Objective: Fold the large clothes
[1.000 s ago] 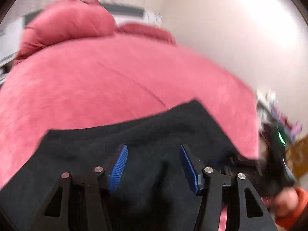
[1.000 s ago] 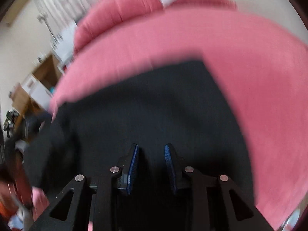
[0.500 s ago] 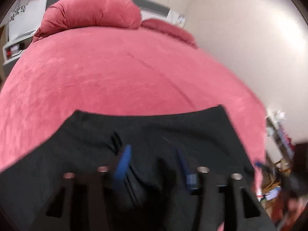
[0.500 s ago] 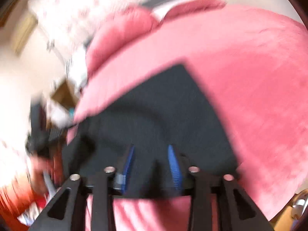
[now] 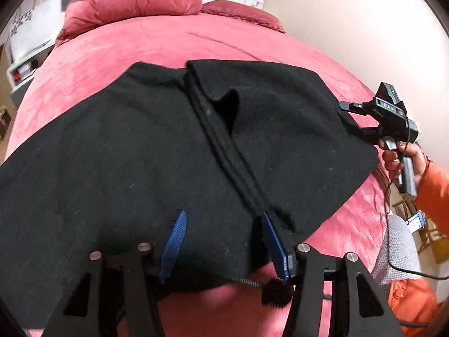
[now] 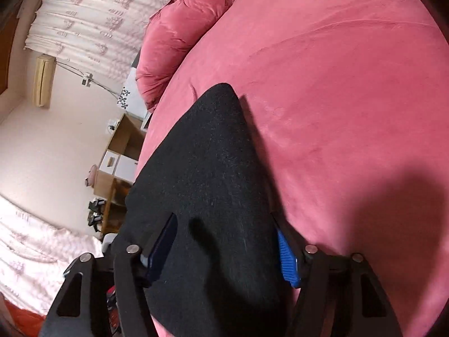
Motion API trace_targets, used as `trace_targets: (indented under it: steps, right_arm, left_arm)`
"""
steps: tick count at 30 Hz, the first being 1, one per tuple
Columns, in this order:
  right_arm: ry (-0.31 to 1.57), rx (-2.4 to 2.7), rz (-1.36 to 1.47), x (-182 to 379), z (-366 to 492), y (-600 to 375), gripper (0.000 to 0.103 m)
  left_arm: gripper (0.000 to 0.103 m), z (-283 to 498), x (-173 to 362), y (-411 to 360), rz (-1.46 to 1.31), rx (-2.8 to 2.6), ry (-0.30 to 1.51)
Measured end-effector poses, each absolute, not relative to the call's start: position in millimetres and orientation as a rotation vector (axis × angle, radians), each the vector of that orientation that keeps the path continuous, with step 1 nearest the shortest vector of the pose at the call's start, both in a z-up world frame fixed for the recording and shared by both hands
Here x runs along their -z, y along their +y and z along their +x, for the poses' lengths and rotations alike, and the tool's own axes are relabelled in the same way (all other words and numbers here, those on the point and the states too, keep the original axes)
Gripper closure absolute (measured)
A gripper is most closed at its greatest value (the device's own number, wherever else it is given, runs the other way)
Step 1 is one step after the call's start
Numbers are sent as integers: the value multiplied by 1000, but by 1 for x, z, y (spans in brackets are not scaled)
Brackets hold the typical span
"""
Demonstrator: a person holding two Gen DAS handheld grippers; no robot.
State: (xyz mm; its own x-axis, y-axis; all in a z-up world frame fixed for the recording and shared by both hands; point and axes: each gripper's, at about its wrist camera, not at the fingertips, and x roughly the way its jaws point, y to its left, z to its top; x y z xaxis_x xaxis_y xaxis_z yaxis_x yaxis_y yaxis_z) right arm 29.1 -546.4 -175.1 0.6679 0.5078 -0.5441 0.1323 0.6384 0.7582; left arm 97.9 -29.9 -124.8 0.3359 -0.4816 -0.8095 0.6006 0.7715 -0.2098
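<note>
A large black garment lies spread on the pink bed, with a thick seam running down its middle. My left gripper is open, its blue pads either side of the garment's near edge by the seam. In the right wrist view the same black garment fills the gap between the pads of my right gripper, which is open around its near edge. The right gripper also shows in the left wrist view, held at the garment's right corner.
A pink duvet roll and a pillow lie at the head of the bed. A bedside unit stands to the left. In the right wrist view, wooden shelves and curtains are left of the bed.
Both grippers have moved to the garment's near edge and opened wider. The garment now lies with its seam and a fold showing. The right gripper has swung to the right corner.
</note>
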Motion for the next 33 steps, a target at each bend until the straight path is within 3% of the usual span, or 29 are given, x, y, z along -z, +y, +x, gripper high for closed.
trace_targets:
  steps: [6, 9, 11, 13, 15, 20, 23, 24, 26, 30, 33]
  right_arm:
    - [808, -218, 820, 171, 12, -538, 38]
    - [799, -192, 847, 171, 2, -547, 50]
    - [796, -173, 846, 173, 2, -551, 64]
    - [780, -170, 854, 175, -1, -553, 69]
    - [771, -167, 857, 176, -1, -552, 70]
    - [780, -165, 832, 170, 4, -546, 69]
    - [802, -147, 845, 166, 7, -543, 68]
    - [831, -127, 828, 161, 10, -539, 69]
    - [908, -76, 813, 151, 18, -531, 85]
    - [911, -63, 899, 116, 20, -520, 88]
    - [888, -118, 926, 76, 20, -499, 88]
  left_arm:
    - [49, 109, 79, -69, 49, 801, 847]
    - [49, 122, 69, -115, 94, 851, 776]
    - [52, 133, 72, -143, 116, 892, 804]
    - [80, 153, 93, -157, 175, 837, 911]
    - [100, 168, 118, -149, 189, 776, 1011]
    - [100, 164, 109, -94, -79, 757, 1008]
    - [83, 129, 102, -100, 33, 765, 951]
    - [76, 111, 110, -105, 150, 755, 948]
    - [74, 99, 120, -107, 215, 739, 947]
    - [74, 99, 114, -85, 6, 749, 1035]
    - [71, 89, 114, -68, 51, 749, 1069]
